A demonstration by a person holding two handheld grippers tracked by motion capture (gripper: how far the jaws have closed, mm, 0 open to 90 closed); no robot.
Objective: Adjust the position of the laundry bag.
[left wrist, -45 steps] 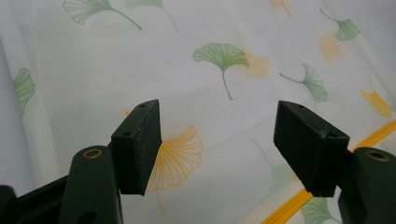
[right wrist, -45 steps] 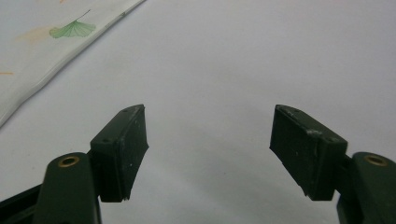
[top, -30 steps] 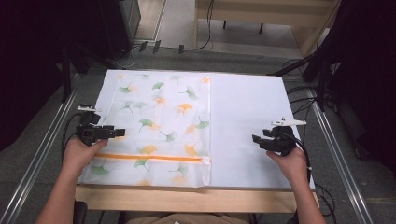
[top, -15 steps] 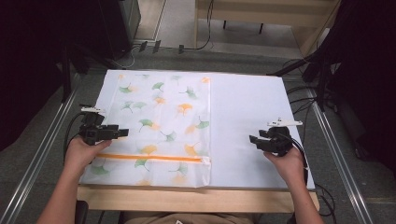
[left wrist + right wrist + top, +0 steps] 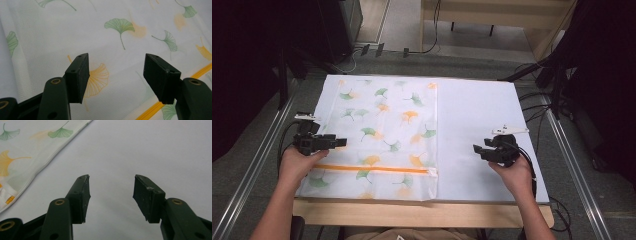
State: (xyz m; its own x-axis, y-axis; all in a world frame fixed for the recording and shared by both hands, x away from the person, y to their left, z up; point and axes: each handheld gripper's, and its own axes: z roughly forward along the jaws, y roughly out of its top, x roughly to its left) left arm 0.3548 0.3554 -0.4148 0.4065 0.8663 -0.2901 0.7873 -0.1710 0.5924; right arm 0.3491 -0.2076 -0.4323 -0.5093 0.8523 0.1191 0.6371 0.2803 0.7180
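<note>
High view: my left gripper (image 5: 341,142) hovers, jaws just reopened and empty, over the near-left edge of the white mesh bag with ginkgo leaves and an orange zipper (image 5: 382,130). My right gripper (image 5: 477,149), likewise apart, hangs over bare white table (image 5: 482,110). I judge I'm approaching; next, pinching the bag.

A white rectangular sheet (image 5: 482,130) covers the pale wooden table (image 5: 422,214), whose bare front edge shows along the bottom of the high view. A silver metal rail (image 5: 254,170) runs along the grey floor to the left of the table, and another silver rail (image 5: 574,165) runs along its right. Black cables (image 5: 537,107) lie on the floor near the right rail. Beyond the table stands a light wooden bench (image 5: 497,15), with dark equipment (image 5: 337,25) to its left.
</note>
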